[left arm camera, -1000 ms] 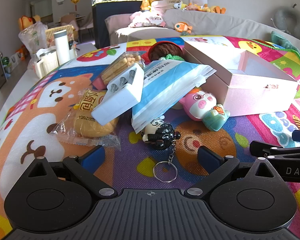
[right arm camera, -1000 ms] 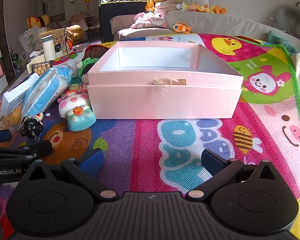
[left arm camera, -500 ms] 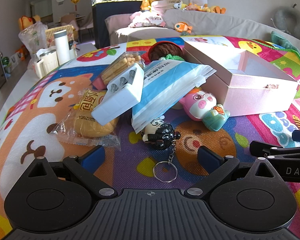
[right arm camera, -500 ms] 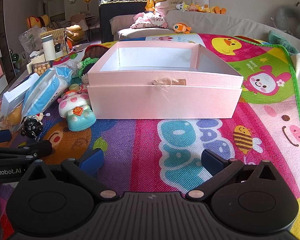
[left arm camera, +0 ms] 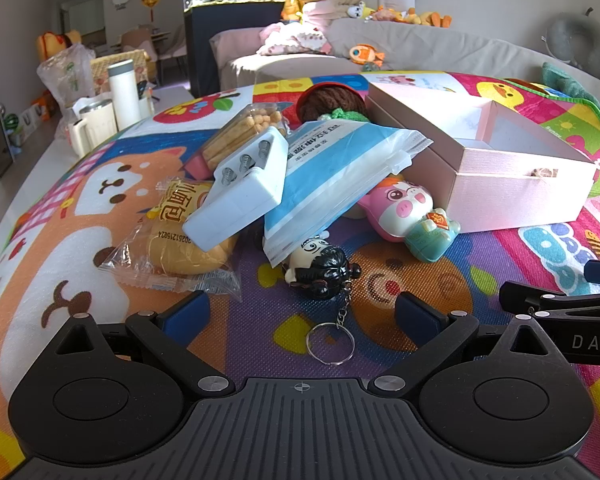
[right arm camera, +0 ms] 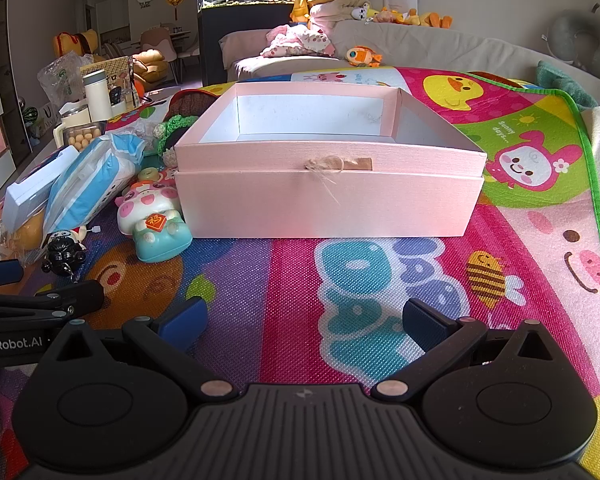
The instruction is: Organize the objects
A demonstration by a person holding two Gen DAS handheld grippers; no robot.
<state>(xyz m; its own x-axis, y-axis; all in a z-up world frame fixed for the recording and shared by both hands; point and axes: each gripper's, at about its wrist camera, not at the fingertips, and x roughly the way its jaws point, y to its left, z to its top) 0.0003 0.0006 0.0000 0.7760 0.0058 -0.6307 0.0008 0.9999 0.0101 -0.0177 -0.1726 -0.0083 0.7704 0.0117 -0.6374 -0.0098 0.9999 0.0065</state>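
Left wrist: showing, left to right, bread packet [left arm camera: 180, 236], soft and crinkly; keychain figure [left arm camera: 320, 266], light, rigid, best pinched across the head, lying just beyond left gripper [left arm camera: 300, 312], jaws spread; pink box [left arm camera: 496, 172]. Right gripper [right arm camera: 304, 318] also gaping, empty.

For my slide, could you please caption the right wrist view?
Open right gripper facing the empty pink box on the play mat.

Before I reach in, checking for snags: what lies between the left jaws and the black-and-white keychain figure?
Only its chain and key ring on bare play mat, in the left wrist view; the keychain figure sits just beyond.
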